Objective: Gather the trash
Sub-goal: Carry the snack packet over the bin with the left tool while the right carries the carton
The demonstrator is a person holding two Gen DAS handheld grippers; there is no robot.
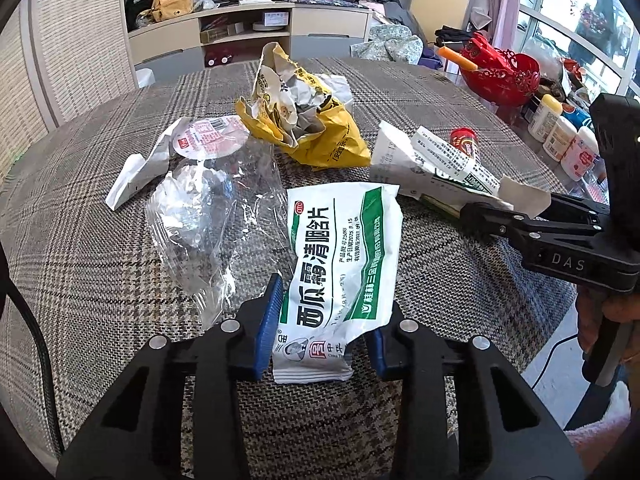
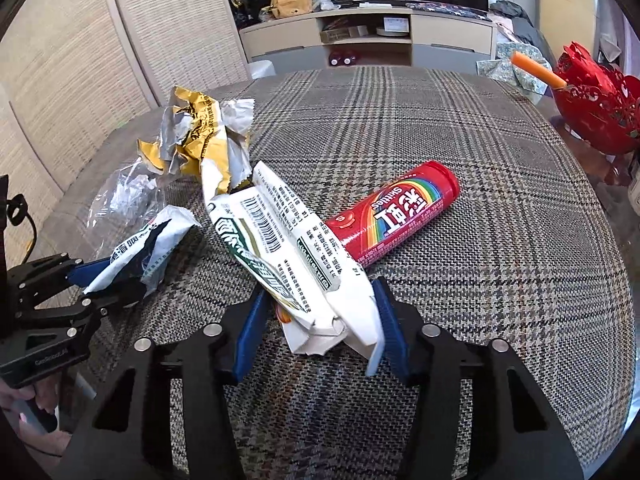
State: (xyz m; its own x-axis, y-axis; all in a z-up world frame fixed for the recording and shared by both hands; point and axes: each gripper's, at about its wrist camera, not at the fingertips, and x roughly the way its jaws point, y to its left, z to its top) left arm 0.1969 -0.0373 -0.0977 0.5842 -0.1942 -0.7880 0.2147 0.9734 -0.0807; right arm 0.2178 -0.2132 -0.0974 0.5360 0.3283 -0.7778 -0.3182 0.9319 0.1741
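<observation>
My left gripper (image 1: 320, 328) is shut on a white and green medicine sachet (image 1: 340, 264), which lies on the plaid tablecloth (image 1: 80, 264). My right gripper (image 2: 320, 324) is shut on a torn white and green carton (image 2: 288, 248); it also shows in the left wrist view (image 1: 436, 164). A red Skittles tube (image 2: 396, 216) lies just behind the carton. A crumpled yellow wrapper (image 1: 300, 112), a clear plastic bag (image 1: 200, 208) and a round foil lid (image 1: 208, 136) lie further back on the left.
A red openwork basket (image 1: 504, 72) with an orange stick stands at the table's far right. Several small bottles (image 1: 560, 132) stand beside it. A TV cabinet (image 1: 248, 28) stands beyond the table. A wicker screen (image 2: 80, 60) stands at left.
</observation>
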